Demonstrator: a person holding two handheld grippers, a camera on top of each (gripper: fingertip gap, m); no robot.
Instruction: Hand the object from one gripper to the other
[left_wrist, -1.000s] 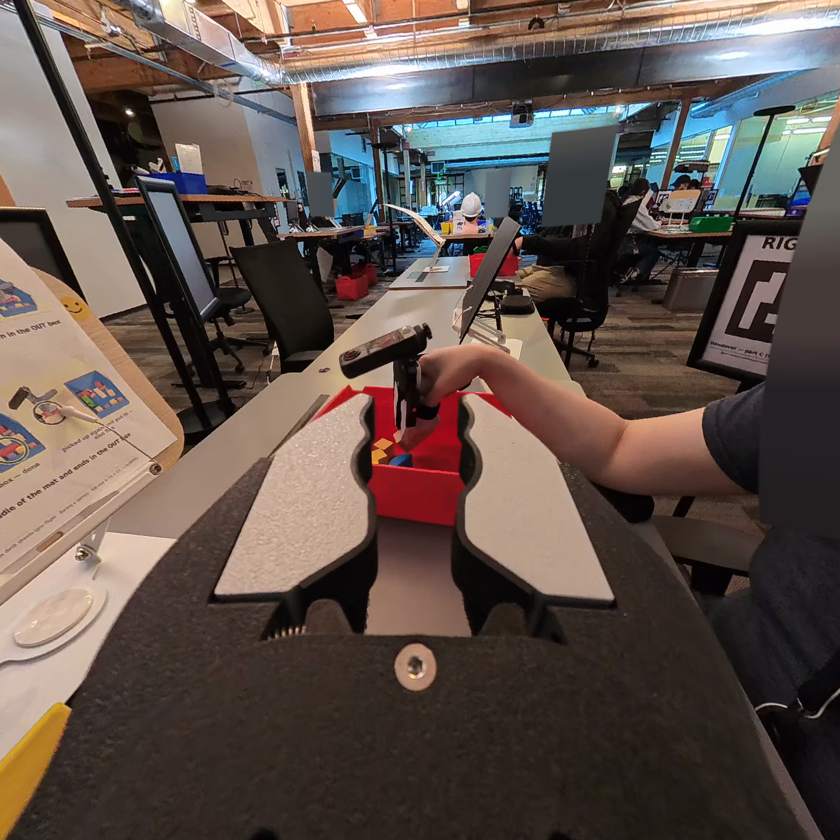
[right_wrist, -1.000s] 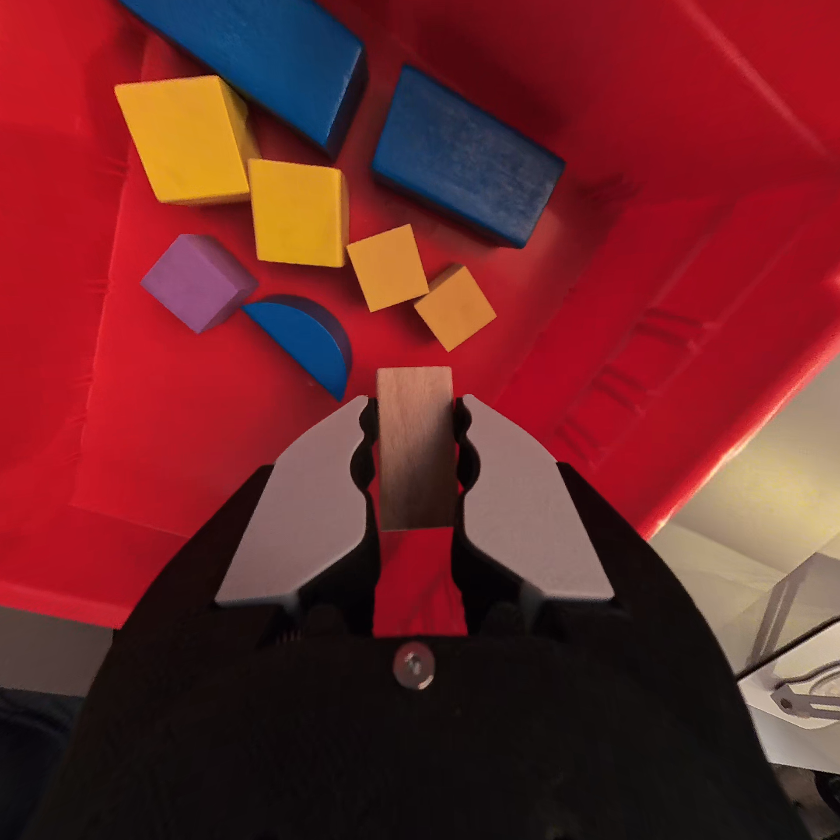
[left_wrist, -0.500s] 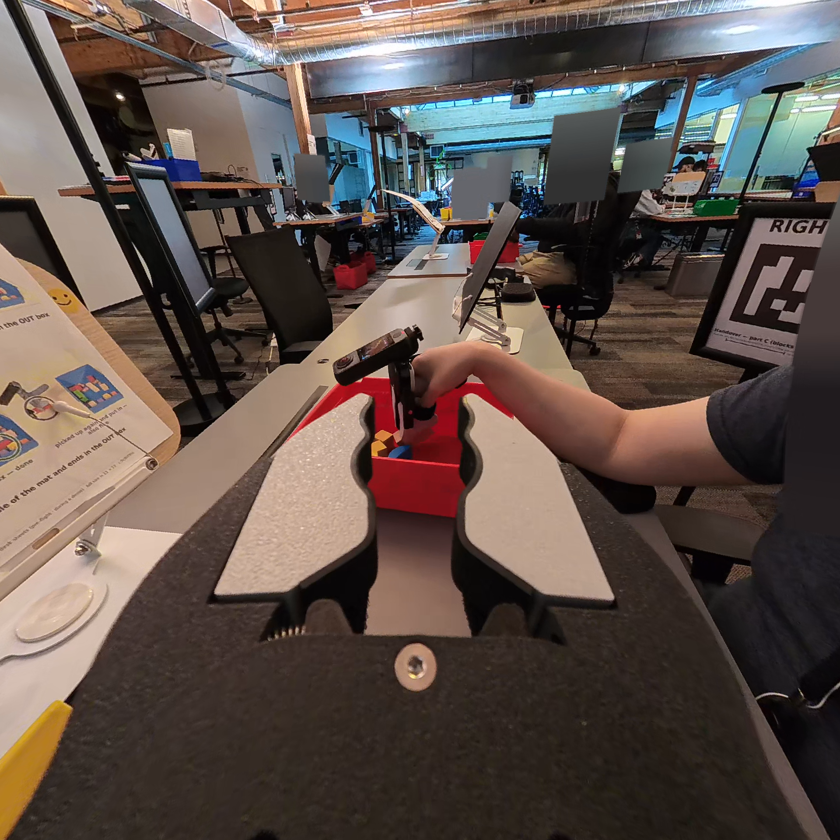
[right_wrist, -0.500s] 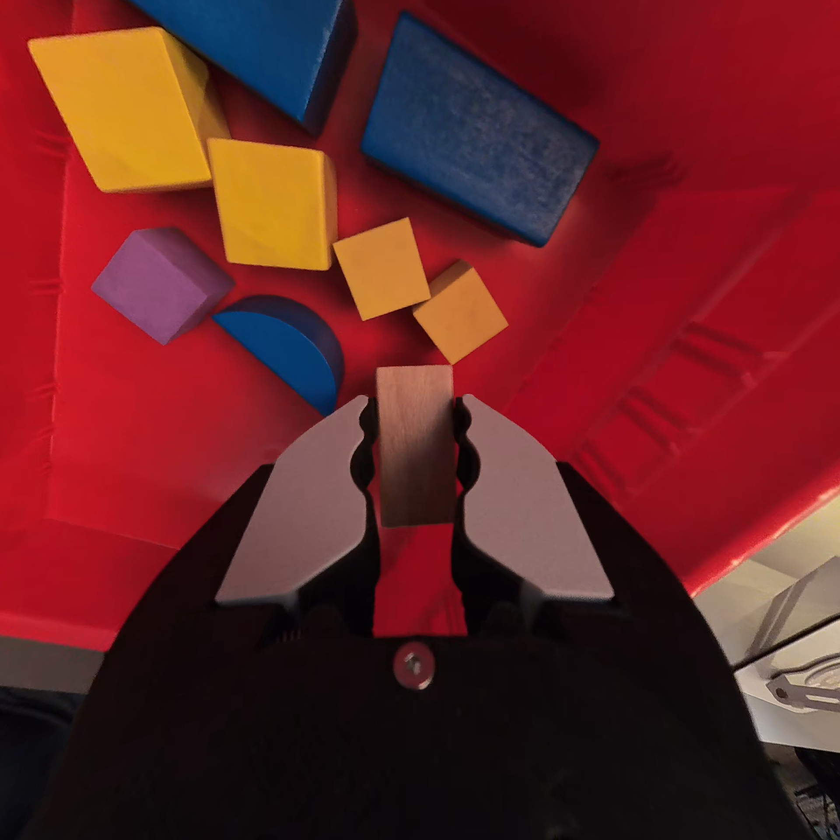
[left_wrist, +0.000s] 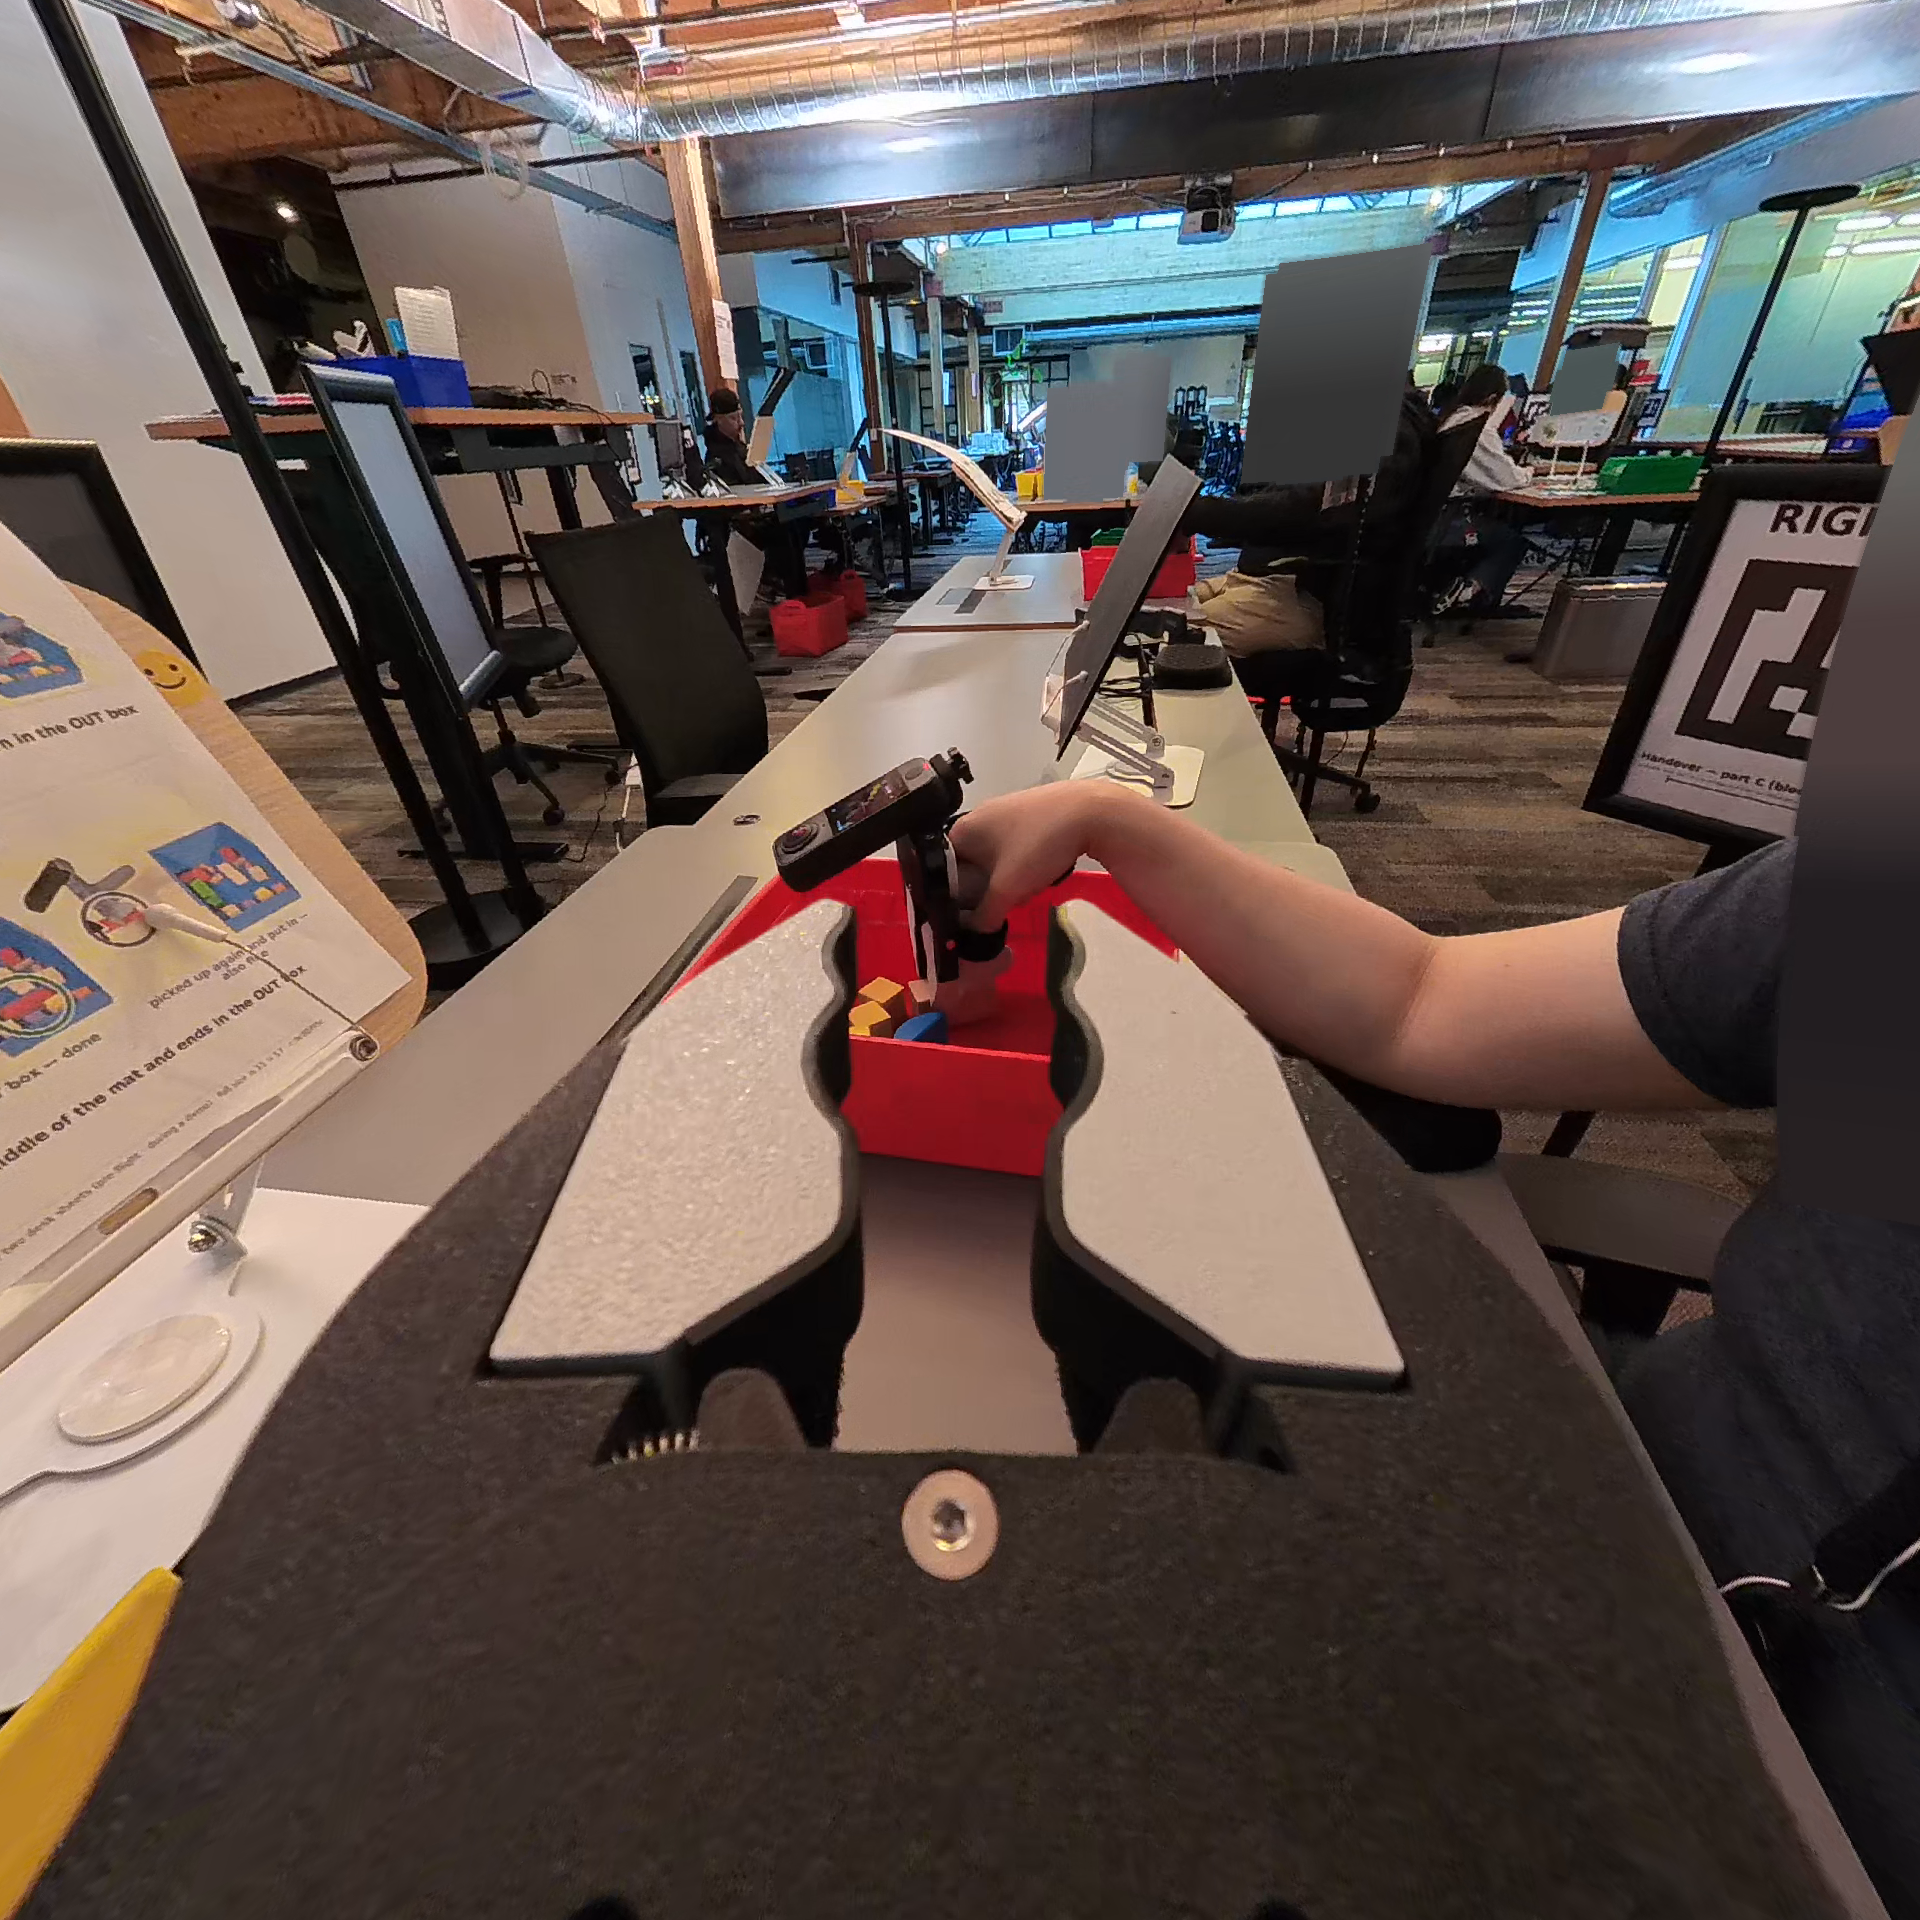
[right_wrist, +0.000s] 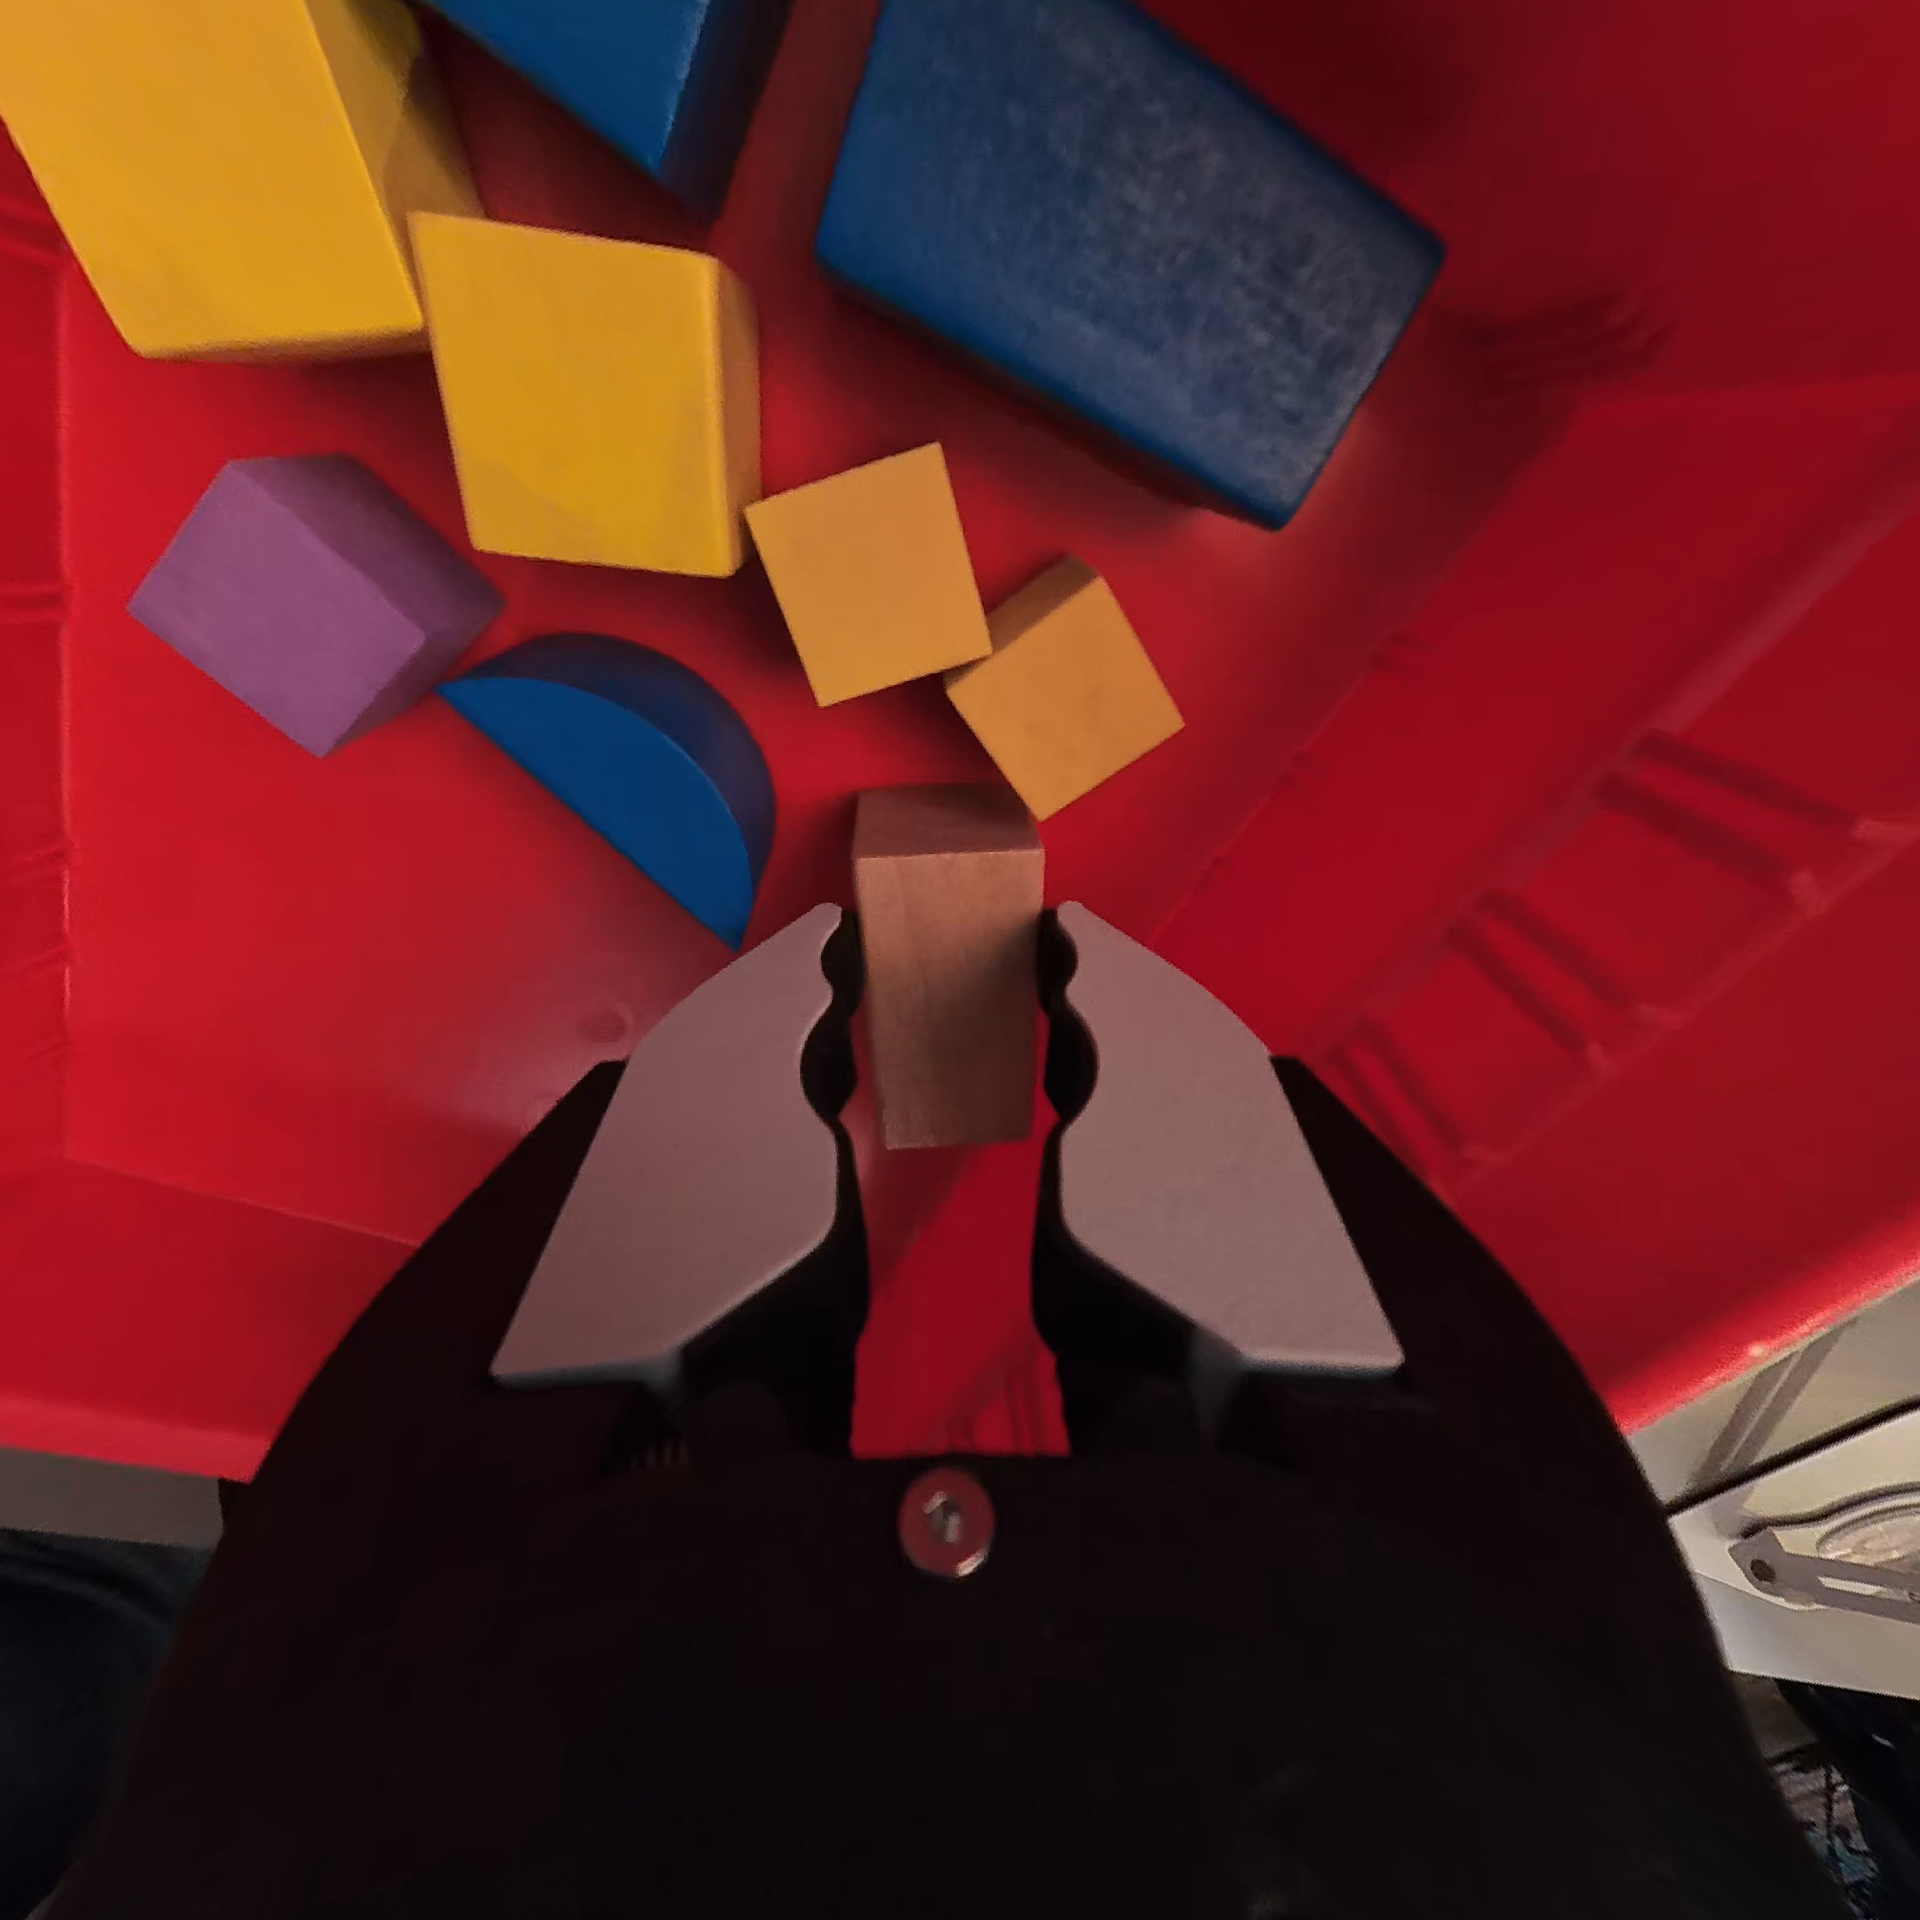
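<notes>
My right gripper (right_wrist: 945, 914) has its fingers clamped on a plain wooden block (right_wrist: 948, 977), held down inside the red bin (right_wrist: 1455, 831) above the other blocks. My left gripper (left_wrist: 951, 935) waits apart over the surface (left_wrist: 520, 1039), fingers spread and empty. By my reckoning the pick is done; lifting out, meeting and passing the block are left.

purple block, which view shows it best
The right wrist view: the purple block lies unobstructed on the red bin floor, beside the blue half-round block. In the left wrist view it is hidden inside the bin.
</notes>
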